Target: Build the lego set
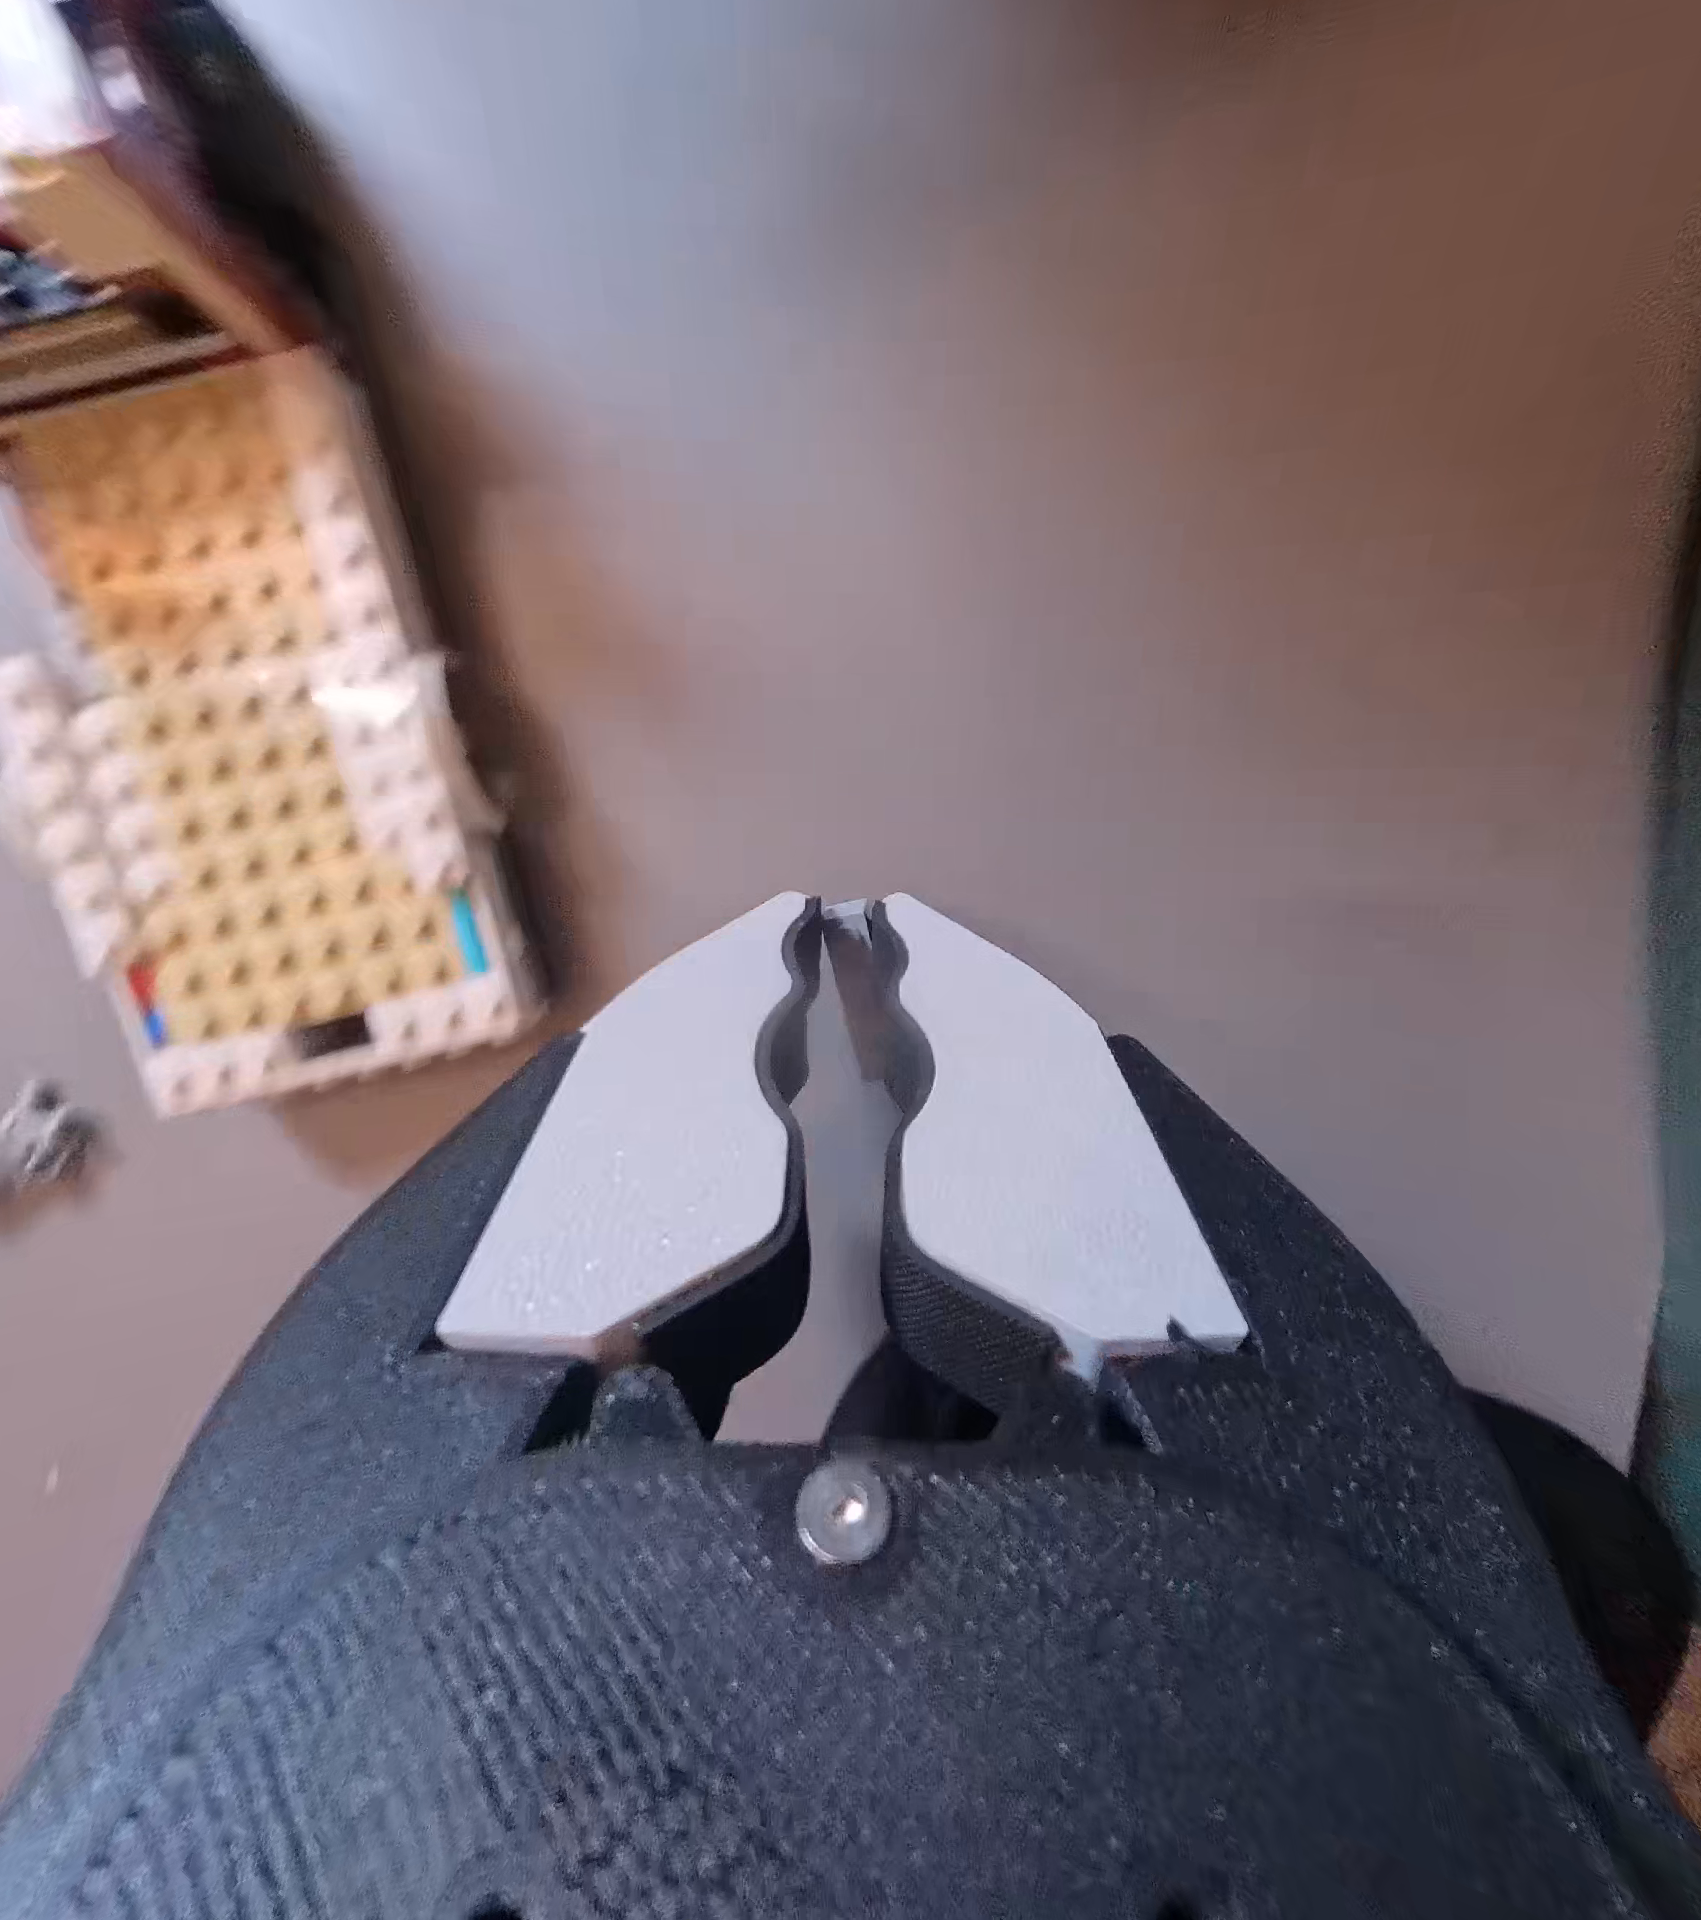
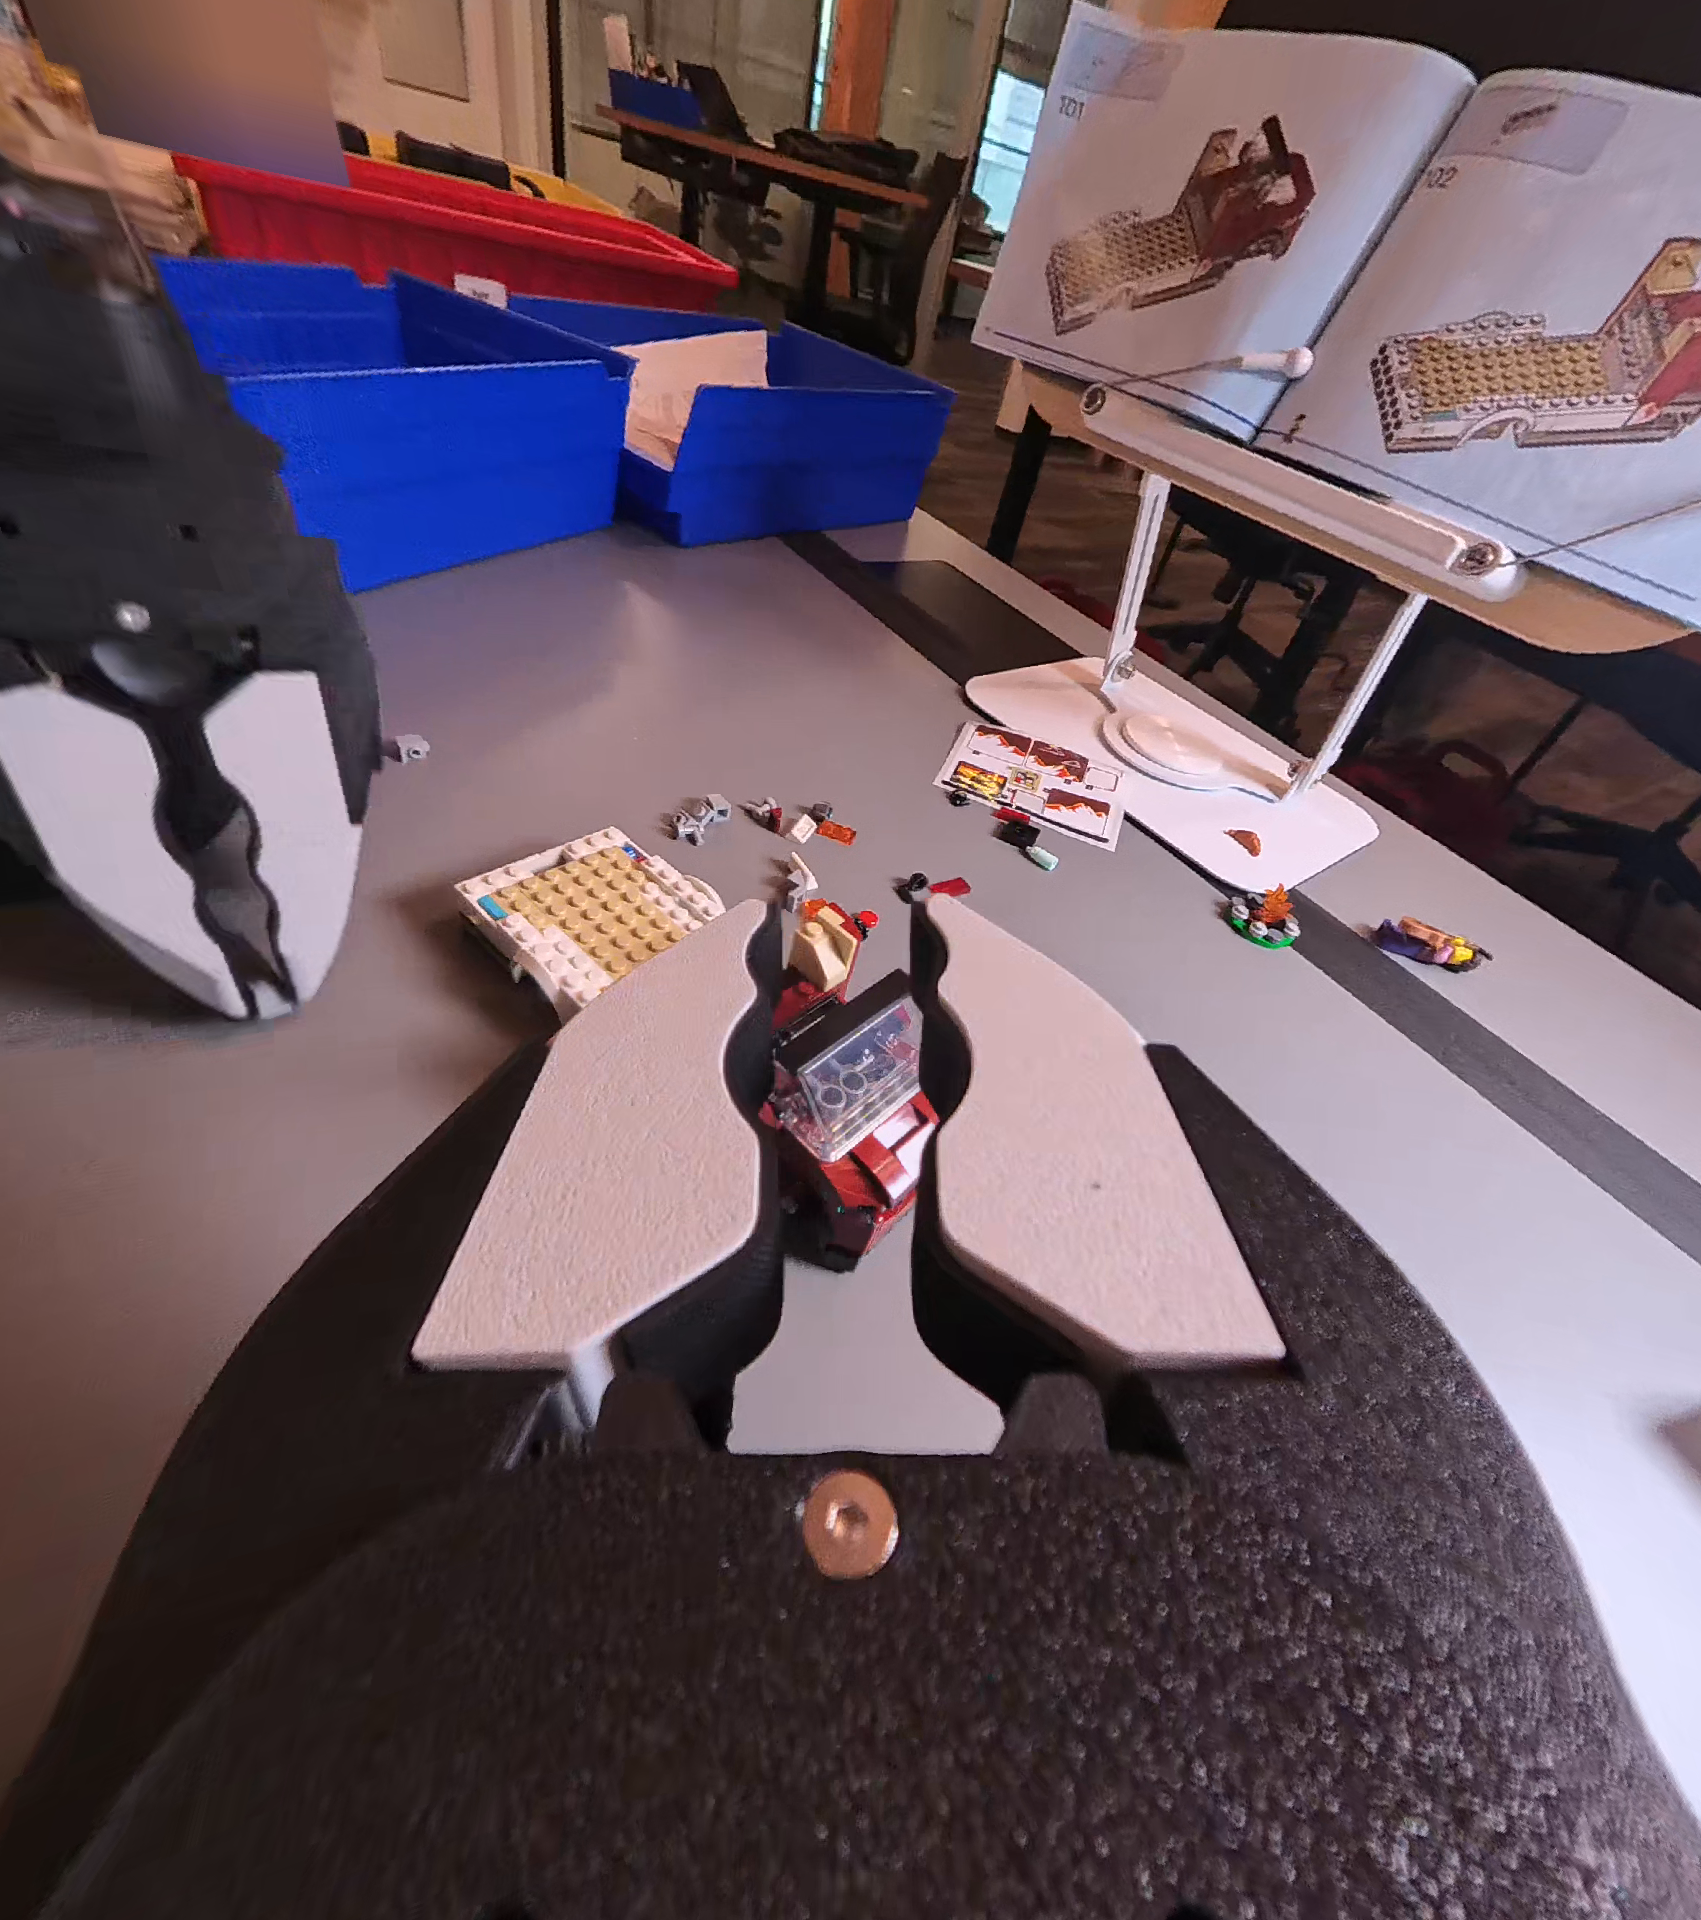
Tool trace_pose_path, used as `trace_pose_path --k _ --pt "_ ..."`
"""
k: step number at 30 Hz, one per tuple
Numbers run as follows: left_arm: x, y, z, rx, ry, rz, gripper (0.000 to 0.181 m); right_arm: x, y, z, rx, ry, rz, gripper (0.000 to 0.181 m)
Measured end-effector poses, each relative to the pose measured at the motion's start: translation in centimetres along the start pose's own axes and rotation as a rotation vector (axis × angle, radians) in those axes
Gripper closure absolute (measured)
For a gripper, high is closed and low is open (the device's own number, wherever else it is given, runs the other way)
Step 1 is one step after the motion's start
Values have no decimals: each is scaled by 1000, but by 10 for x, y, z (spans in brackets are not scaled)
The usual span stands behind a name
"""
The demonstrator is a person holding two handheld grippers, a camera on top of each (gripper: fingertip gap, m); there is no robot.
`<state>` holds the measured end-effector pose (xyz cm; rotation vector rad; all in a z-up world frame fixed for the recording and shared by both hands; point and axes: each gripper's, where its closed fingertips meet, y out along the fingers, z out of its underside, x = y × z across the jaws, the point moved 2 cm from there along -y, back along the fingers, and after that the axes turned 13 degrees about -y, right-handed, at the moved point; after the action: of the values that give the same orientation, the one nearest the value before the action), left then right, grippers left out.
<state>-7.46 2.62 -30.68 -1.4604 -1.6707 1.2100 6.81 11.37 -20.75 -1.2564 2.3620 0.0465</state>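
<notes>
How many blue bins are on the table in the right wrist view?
2: a larger blue bin sits at the table's far left, and a smaller blue bin holding white paper is beside it on its right. Others may be hidden behind them.

A tan-studded, white-edged base plate [image 2: 588, 914] lies flat on the counter [image 2: 617, 665]. Beside it, the dark-red cab section [image 2: 851, 1101] with its clear windscreen stands tilted, loose small pieces [image 2: 804, 821] scattered beyond.

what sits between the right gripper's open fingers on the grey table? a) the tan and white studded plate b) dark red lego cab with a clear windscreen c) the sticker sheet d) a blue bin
b: the dark red lego cab with a clear windscreen sits between the fingers of the right gripper, untouched.
</notes>
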Motion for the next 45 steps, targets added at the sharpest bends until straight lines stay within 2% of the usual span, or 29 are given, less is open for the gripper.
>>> trace_pose_path --k 1,4,6,10,14,17,21,23,26,29,31,34,39,45 --pt "-3 10 -5 4 24 6 172 2 0 0 3 2 -10 158" --pt "-10 20 -23 -47 41 38 171 7 -1 2 12 4 -42 159" --pt "-10 21 -27 -74 59 30 159 12 0 5 21 1 -67 160" --pt "-8 2 -28 -179 40 56 149 34 6 6 44 3 -196 160" --pt "18 -24 -11 -263 -37 24 148 82 15 12 161 -3 -437 159" --pt "45 -36 2 -341 -91 -49 147 118 23 17 266 -67 -551 158" --pt "77 -35 8 -441 -188 -101 132 150 38 19 367 -110 -617 158" --pt "85 -27 8 -465 -209 -112 117 158 45 20 403 -125 -627 158" --pt "87 -16 10 -461 -212 -101 105 163 50 24 451 -141 -632 166" --pt "84 -7 10 -436 -191 -117 107 165 49 28 482 -156 -640 173" --pt "85 -6 9 -429 -180 -153 115 161 45 29 500 -147 -644 173" --pt "80 -4 7 -426 -198 -165 116 147 39 26 485 -104 -598 173" --pt "51 0 3 -374 -136 -149 123 102 23 19 445 14 -422 173" --pt "3 7 -15 -389 23 -19 138 54 9 23 457 107 -223 173"
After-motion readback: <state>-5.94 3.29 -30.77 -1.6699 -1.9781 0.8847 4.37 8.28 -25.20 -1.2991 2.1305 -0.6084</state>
